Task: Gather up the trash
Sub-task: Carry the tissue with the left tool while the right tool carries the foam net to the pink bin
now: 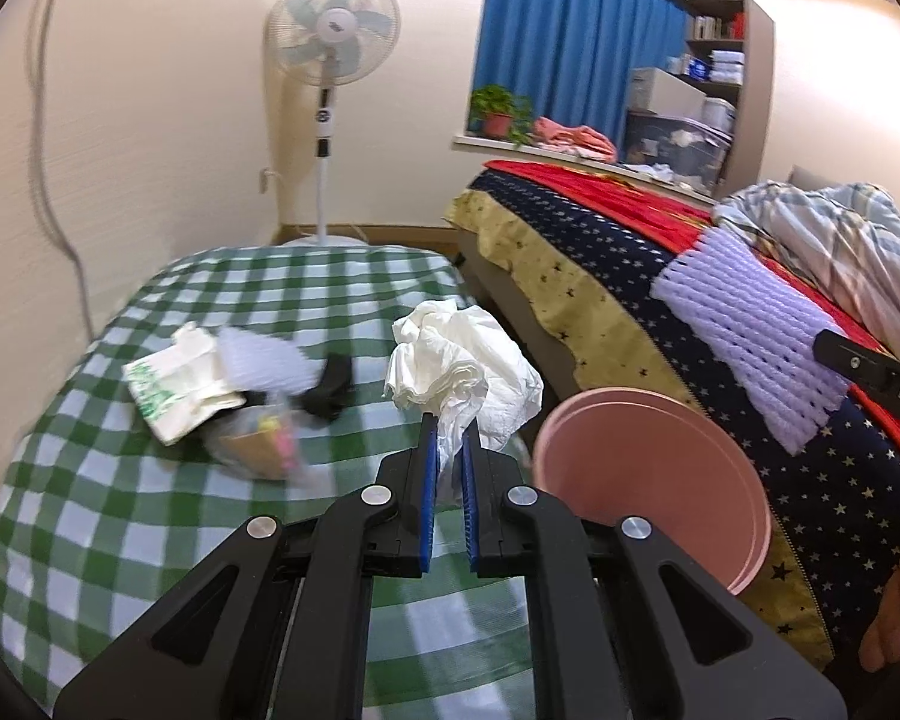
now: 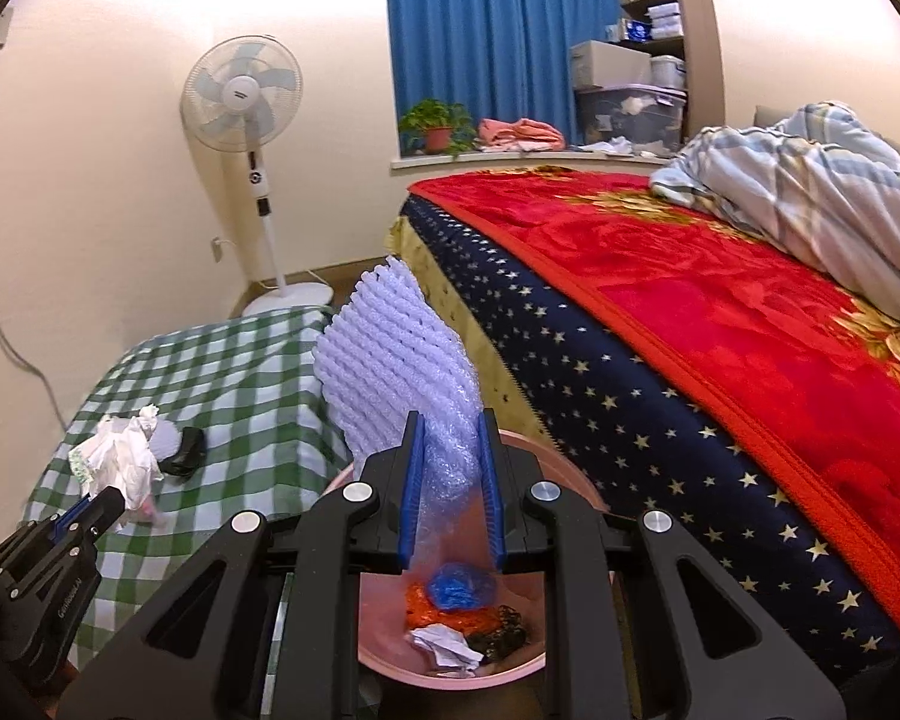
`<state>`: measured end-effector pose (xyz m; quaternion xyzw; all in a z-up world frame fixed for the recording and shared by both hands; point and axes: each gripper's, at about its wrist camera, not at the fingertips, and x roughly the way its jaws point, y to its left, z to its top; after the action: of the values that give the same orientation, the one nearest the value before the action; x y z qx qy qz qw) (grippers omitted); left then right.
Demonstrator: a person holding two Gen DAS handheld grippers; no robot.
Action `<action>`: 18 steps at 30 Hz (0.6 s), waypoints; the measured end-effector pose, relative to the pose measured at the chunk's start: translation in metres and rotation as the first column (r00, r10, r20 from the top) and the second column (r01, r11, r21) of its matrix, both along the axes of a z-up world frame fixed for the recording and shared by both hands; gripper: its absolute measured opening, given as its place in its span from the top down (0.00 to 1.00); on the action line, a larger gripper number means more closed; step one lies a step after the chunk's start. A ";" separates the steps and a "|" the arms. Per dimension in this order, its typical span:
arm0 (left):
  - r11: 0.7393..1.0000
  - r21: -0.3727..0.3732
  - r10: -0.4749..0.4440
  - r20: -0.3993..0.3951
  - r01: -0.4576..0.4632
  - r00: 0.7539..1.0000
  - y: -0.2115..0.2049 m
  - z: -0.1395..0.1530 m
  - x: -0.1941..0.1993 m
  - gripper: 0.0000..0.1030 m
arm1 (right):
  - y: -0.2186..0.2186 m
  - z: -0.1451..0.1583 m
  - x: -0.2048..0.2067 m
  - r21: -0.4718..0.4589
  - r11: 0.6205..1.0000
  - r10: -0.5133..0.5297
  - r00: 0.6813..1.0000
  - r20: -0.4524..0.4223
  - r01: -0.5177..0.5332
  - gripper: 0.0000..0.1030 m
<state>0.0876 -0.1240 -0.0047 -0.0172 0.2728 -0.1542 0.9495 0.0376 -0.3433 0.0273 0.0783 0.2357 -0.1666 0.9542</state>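
Trash: left gripper pinches white tissue beside the pink bin; right gripper squeezes foam net over it.

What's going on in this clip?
A person is clearing trash from a checked tablecloth. The left gripper is shut on crumpled white tissue; the right gripper holds lilac foam netting above the pink bin, which already contains scraps. More litter remains on the cloth.

The left gripper has its jaws nearly closed, pinching something white between them. The right gripper points downward, jaws clamped on soft material.
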 end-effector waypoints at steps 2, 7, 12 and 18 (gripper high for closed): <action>1.000 0.004 -0.029 -0.001 0.029 1.000 -0.012 -0.002 0.002 0.93 | -0.004 -0.001 0.000 0.002 1.000 -0.018 1.000 0.000 0.018 0.82; 0.996 0.014 -0.085 -0.007 0.085 0.996 -0.037 -0.009 0.008 0.93 | -0.019 -0.005 -0.002 0.005 0.998 -0.067 0.998 -0.009 0.067 0.82; 0.992 0.017 -0.128 -0.025 0.129 0.991 -0.057 -0.017 0.011 0.93 | -0.032 -0.009 -0.004 0.014 0.994 -0.105 0.994 -0.024 0.106 0.82; 0.986 0.021 -0.167 -0.046 0.168 0.985 -0.075 -0.027 0.015 0.93 | -0.040 -0.014 -0.001 0.025 0.991 -0.127 0.991 -0.039 0.128 0.82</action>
<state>0.1022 -0.1991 -0.0315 0.0143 0.2961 -0.2298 0.9270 0.0363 -0.3832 0.0128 0.1031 0.2503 -0.2253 0.9359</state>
